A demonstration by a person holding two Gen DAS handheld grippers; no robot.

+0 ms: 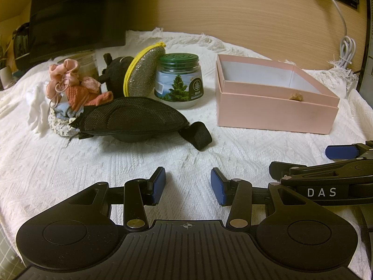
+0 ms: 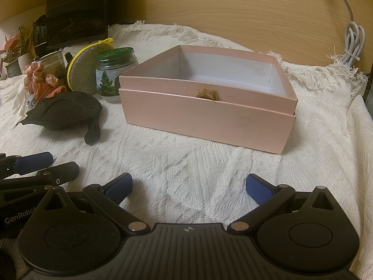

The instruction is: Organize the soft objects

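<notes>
Two heaps of business on one white knitted cloth [image 1: 163, 163]: soft things at the left, pink box [image 1: 275, 112] at the right. Going left to right in the left wrist view: pink and orange fabric bundle [image 1: 70, 84] with a white rag beside it, black plush toy [image 1: 116, 67] behind, black mesh eye mask [image 1: 135, 119] lying flat in front with its long axis running left to right and its strap trailing toward the box, glittery yellow-edged sponge [image 1: 142, 72] leaning against the green-lidded jar [image 1: 179, 81], then the box, open-topped and apparently empty.

Left gripper [image 1: 187, 186]: jaws partly apart, nothing between the blue pads, hovering low over bare cloth. Eye mask ahead and slightly left of it, nearest of the soft things.

Right gripper [image 2: 188, 189]: jaws spread wider, likewise empty, facing the box head-on, with the pile well off to its left.

Left gripper therefore nearer the pile, right nearer the box. Likely first pick: the mask, pinched across its short width rather than along its length, then carried rightward over the box wall. Strap liable to drag or snag on the rim.
</notes>
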